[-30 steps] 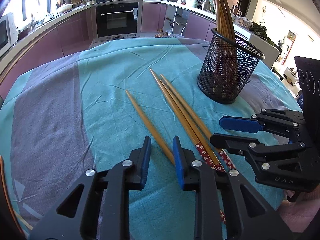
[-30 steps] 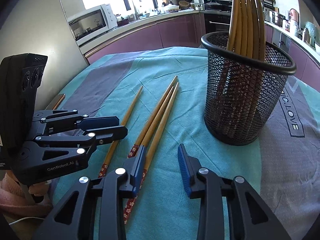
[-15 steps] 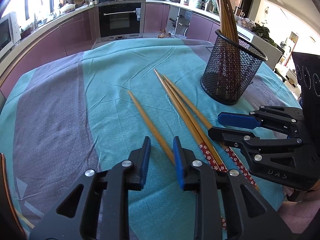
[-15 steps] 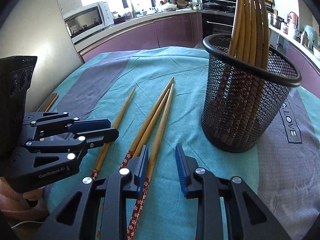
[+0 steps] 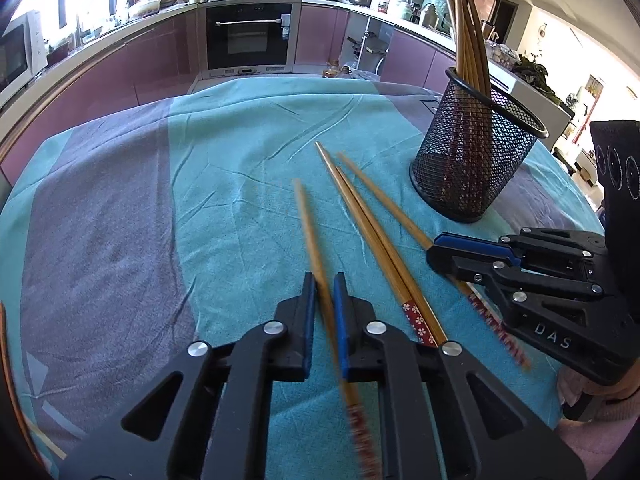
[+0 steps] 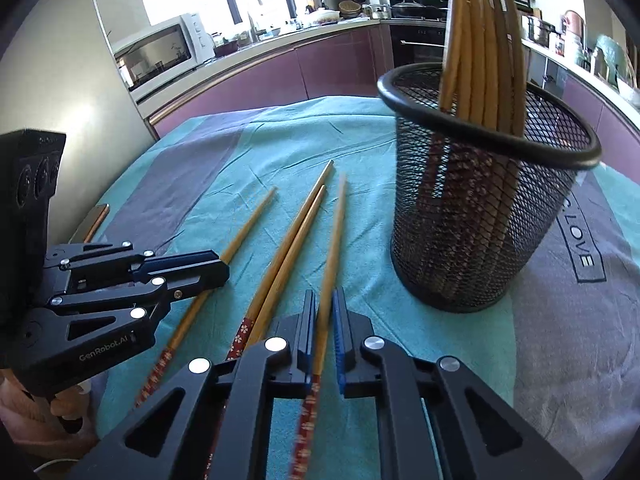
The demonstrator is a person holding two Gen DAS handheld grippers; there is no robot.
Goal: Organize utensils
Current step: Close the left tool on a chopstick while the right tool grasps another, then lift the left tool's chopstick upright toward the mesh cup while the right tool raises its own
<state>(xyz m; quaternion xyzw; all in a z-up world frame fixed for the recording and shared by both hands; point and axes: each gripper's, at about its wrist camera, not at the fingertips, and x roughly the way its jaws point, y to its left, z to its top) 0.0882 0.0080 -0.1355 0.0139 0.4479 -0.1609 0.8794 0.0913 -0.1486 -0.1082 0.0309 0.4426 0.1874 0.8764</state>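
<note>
now, at nine o'clock of the spread sits the left gripper [image 5: 324, 292], clamped on the leftmost chopstick [image 5: 308, 224], whose shaft runs between its blue pads [image 5: 340, 320] and out ahead toward twelve o'clock; the stick is blurred and its flowered red end trails back under the gripper body. from the right wrist view this same gripper [image 6: 216, 270] lies at nine o'clock, its tips over that chopstick [image 6: 248, 228]. just to the right, at the centre, a pair of chopsticks [image 5: 372, 236] lies flat on the teal and grey tablecloth [image 5: 200, 184], the two touching along their length, with a red flowered band near six o'clock; they show in the right view [image 6: 296, 232] as well. further right, the right gripper [image 6: 325, 308] is clenched on the fourth chopstick [image 6: 336, 232], the shaft pinched between its two pads and pointing toward twelve o'clock. in the left wrist view this gripper [image 5: 434, 250] comes in from three o'clock, and the same chopstick [image 5: 384, 204] passes under its tips. at about two o'clock stands the black mesh holder [image 6: 476, 232], upright on the cloth, apart from the loose sticks, with a bundle of chopsticks [image 6: 480, 40] standing in it and leaning against its rim.
</note>
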